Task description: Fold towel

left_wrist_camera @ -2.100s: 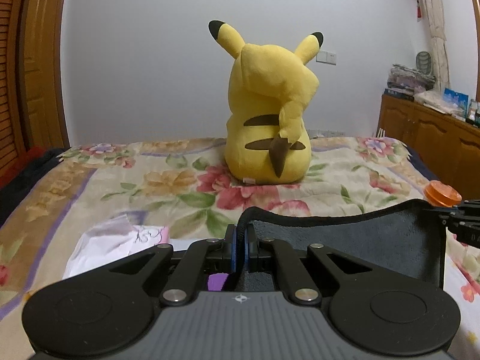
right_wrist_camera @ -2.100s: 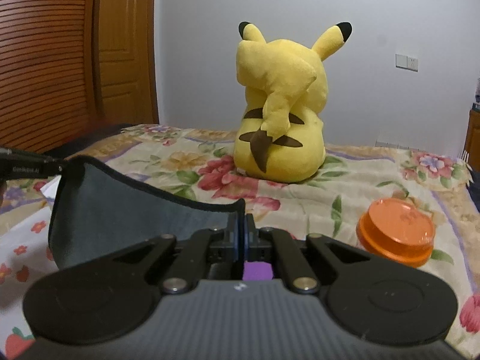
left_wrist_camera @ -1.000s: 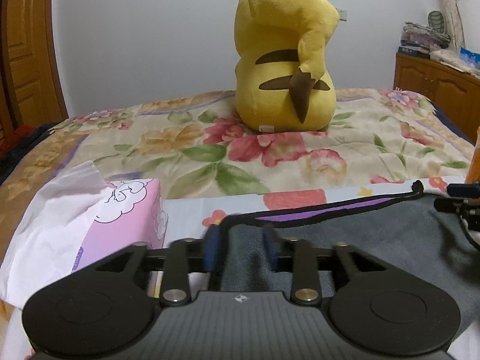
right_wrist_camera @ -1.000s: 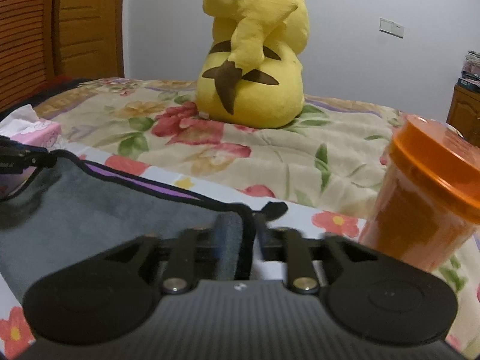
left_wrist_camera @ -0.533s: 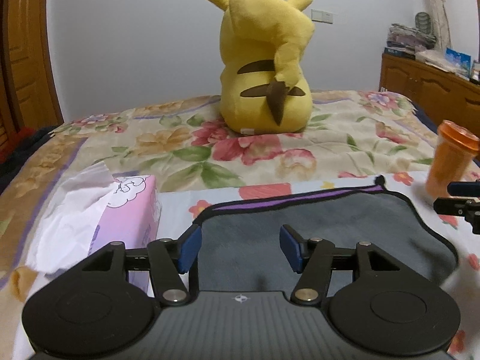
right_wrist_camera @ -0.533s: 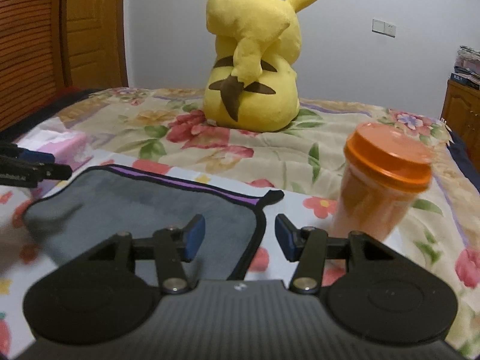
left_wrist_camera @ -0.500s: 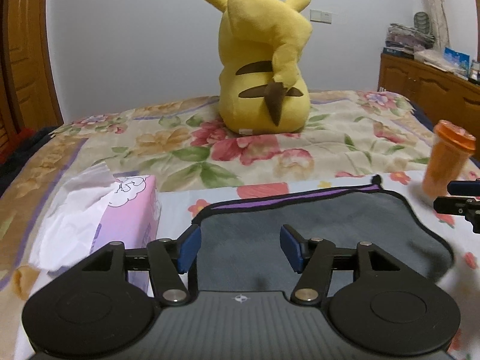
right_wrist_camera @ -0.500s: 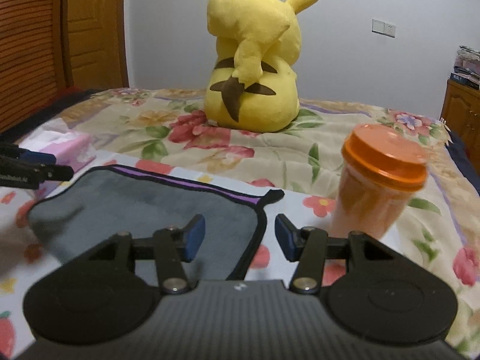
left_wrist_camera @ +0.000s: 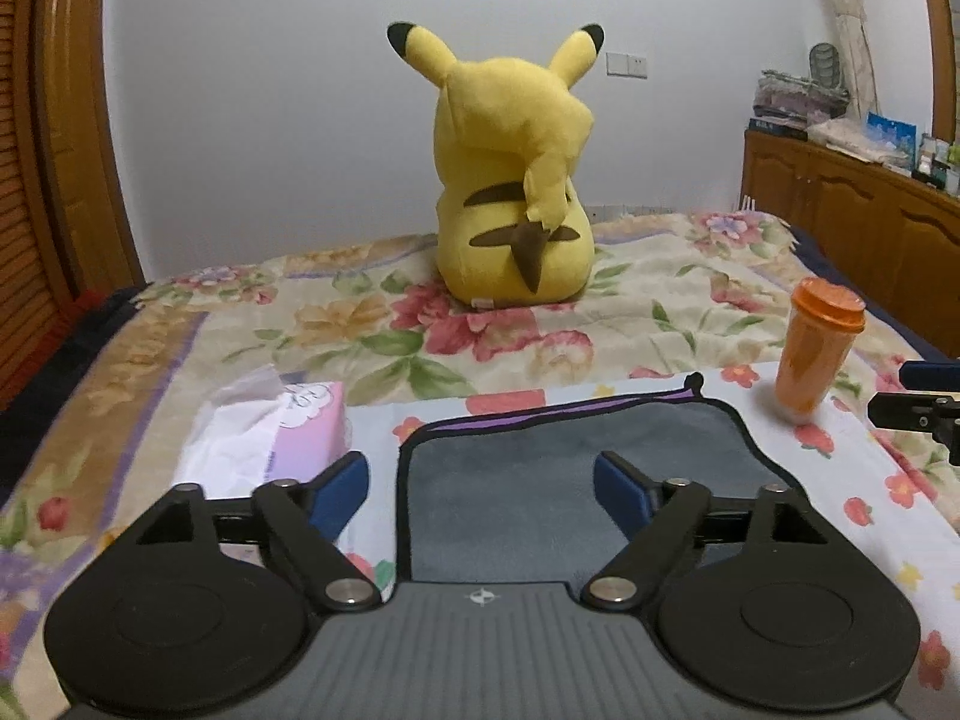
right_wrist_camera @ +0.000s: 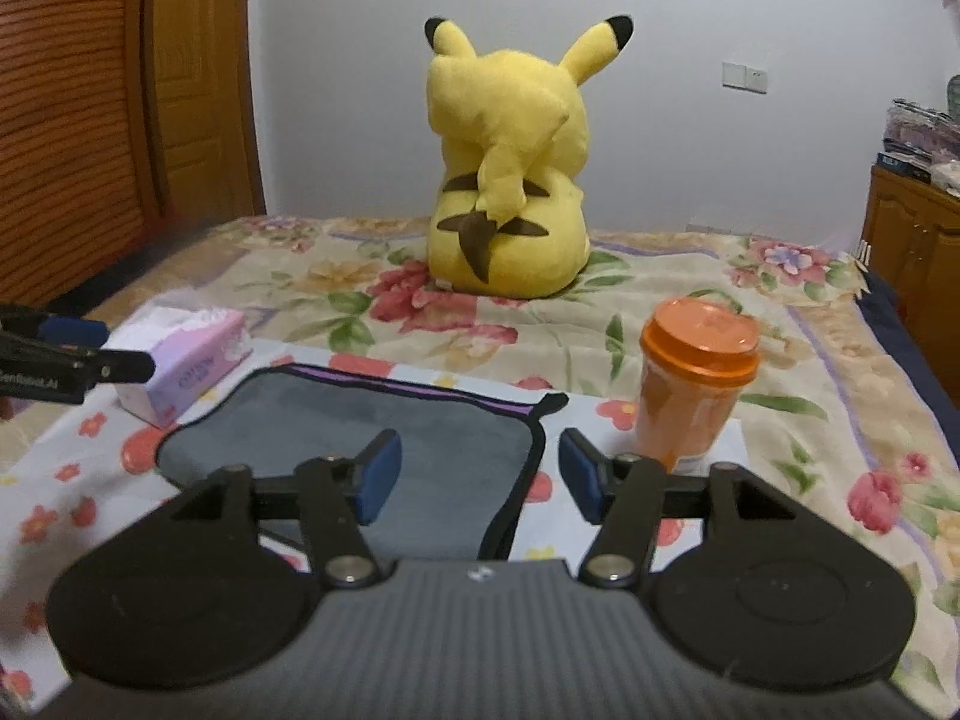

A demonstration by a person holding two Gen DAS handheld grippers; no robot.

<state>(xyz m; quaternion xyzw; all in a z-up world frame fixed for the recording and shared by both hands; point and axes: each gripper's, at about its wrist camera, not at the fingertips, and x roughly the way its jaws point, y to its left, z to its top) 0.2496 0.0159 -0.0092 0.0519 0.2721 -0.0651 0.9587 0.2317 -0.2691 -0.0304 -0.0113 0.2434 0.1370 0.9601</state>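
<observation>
Gray towel [left_wrist_camera: 576, 468] is lying flat on the flowery bedsheet [left_wrist_camera: 690, 294], low in the middle of both views, black trim with a purple strip along the far edge. Left gripper [left_wrist_camera: 480, 483] is spread wide with nothing in it, same for the right gripper [right_wrist_camera: 474, 471]. Pink tissue box [right_wrist_camera: 192, 354] sits left of the towel, orange lidded cup [right_wrist_camera: 693, 384] right, Pikachu plush [left_wrist_camera: 510, 180] further back at center.

Both wrist cams sit low over the bed, looking forward along their fingers toward the far wall. Left cam is offset left, right cam right. Shared field – towel [left_wrist_camera: 558, 480] [right_wrist_camera: 384, 420], plush [left_wrist_camera: 510, 180] [right_wrist_camera: 510, 180], cup [left_wrist_camera: 816, 348] [right_wrist_camera: 690, 384], tissue box [left_wrist_camera: 294, 438] [right_wrist_camera: 192, 354].
</observation>
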